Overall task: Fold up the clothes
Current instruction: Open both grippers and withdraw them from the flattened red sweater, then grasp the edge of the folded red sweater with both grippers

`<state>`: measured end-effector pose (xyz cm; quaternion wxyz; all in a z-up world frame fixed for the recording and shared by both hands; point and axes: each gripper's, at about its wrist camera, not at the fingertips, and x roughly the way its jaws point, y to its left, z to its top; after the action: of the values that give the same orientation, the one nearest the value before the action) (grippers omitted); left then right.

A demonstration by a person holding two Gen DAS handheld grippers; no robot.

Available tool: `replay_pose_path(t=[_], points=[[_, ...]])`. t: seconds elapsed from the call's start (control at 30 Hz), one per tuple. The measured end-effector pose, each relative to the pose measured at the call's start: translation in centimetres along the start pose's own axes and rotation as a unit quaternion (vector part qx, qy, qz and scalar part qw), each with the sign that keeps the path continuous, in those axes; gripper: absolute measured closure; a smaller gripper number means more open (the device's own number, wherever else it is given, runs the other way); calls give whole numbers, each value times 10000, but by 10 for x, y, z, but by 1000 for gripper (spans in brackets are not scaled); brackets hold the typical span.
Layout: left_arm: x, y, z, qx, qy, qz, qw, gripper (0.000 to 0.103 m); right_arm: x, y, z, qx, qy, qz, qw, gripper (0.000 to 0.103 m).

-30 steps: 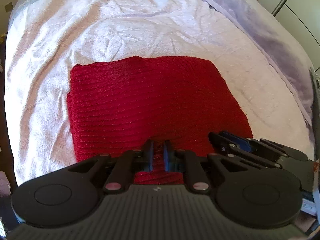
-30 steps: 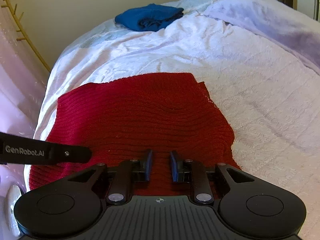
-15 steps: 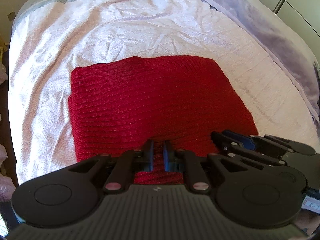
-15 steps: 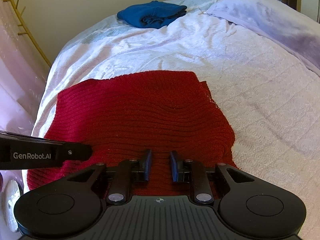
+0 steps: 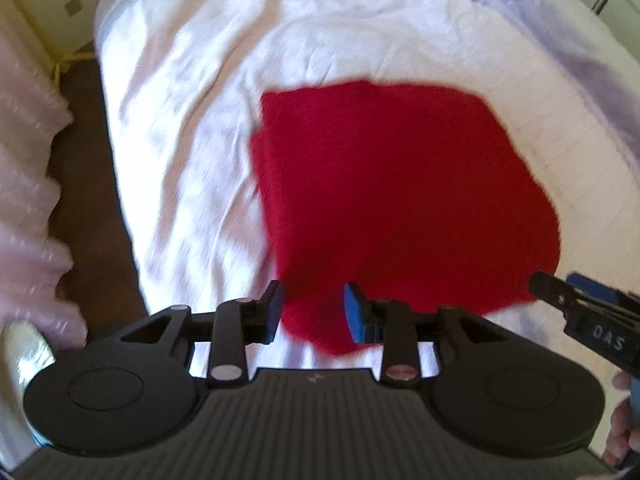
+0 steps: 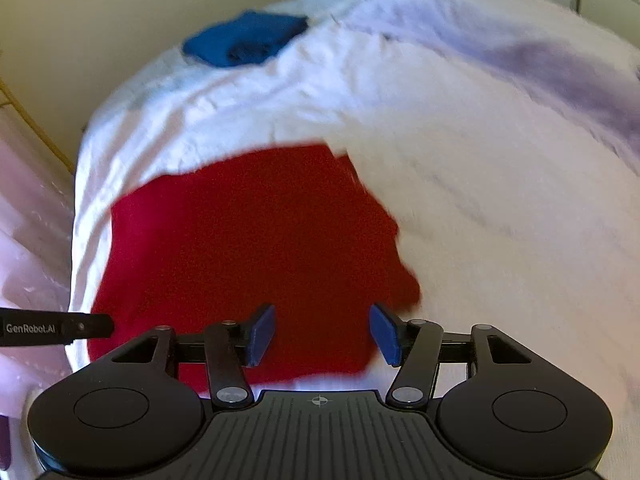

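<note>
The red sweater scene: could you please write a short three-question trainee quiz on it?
1. True or false: the left gripper is clamped on the red sweater.
2. What lies at the bed's far end? A) blue garment B) green towel C) black shoes
3. Fill in: the right gripper's jaws stand ____.

Key: 1 false; 2 A; 3 open.
</note>
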<state>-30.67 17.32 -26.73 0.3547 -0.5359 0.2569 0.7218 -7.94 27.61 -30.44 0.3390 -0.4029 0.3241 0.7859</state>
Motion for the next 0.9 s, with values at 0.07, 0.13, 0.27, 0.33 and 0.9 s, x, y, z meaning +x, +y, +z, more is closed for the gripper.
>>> replay_pose_path(t=[0.07,0.13,0.27,0.33,0.9], points=[[1,-1,-7,-9,144,22,9999,73,0,-3,-9,143,243,-68,9996,45],[1,-4,-12,23,232,59,9997,73,0,-5,-15,234,401,-118,9989,45],[-2,-7,-16,93,236,128,9996,72,-3,-7,-19,302,452,-138,9984,45],[-4,-7,-18,74,220,142,9996,71,-3,-8,-16,304,434,-159,9985,45],[26,76,-2,-1696,-636,-1527,9715,64,9,-67,0,1400,-176,310,9895,45]])
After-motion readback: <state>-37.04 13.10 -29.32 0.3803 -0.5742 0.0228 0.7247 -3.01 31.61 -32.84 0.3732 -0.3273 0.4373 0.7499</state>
